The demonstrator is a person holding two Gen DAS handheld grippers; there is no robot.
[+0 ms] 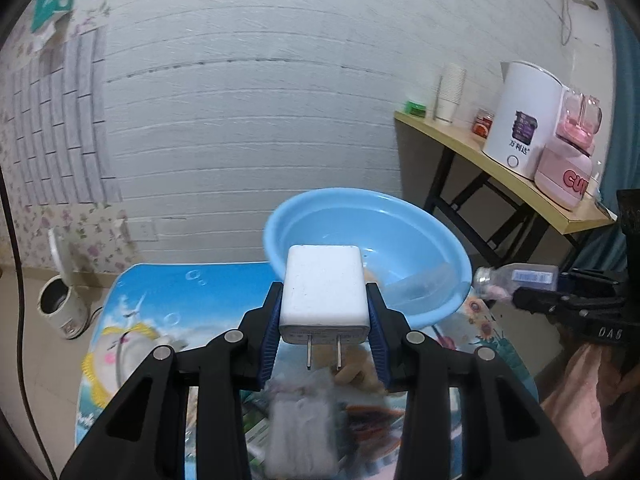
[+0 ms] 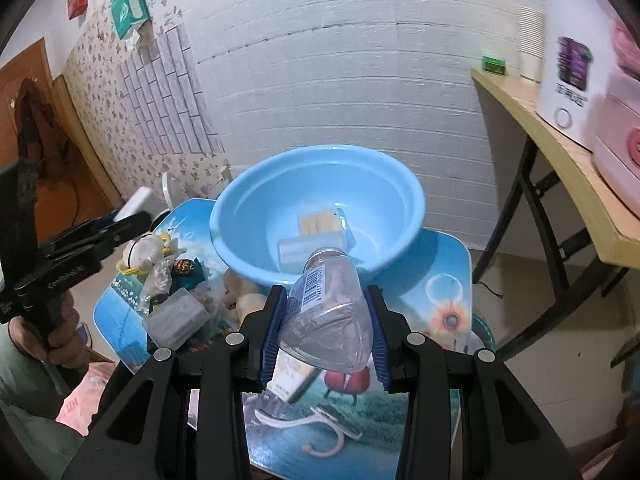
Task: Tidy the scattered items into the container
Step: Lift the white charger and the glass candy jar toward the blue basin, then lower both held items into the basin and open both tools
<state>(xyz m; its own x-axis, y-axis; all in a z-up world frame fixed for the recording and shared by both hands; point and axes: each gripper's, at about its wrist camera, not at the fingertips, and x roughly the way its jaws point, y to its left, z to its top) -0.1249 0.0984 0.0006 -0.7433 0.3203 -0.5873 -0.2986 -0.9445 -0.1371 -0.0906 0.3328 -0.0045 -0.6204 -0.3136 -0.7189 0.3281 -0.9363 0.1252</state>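
1. The left gripper [image 1: 325, 322] was raised, its blue-padded fingers [image 1: 272, 336] closed on both sides of a white charger [image 1: 324, 290], prongs pointing back toward the camera.
2. The right gripper [image 2: 325, 322] was likewise closed, its fingers [image 2: 378, 332] pinching a clear plastic bottle [image 2: 326, 312] across its body, the neck pointing forward and tilted left.
3. In the right wrist view the left gripper appeared at far left, gripped by the person's left hand [image 2: 60, 332] around its handle.
4. In the left wrist view the right gripper reached in from the right edge, level and pointing left, well apart from the left one.
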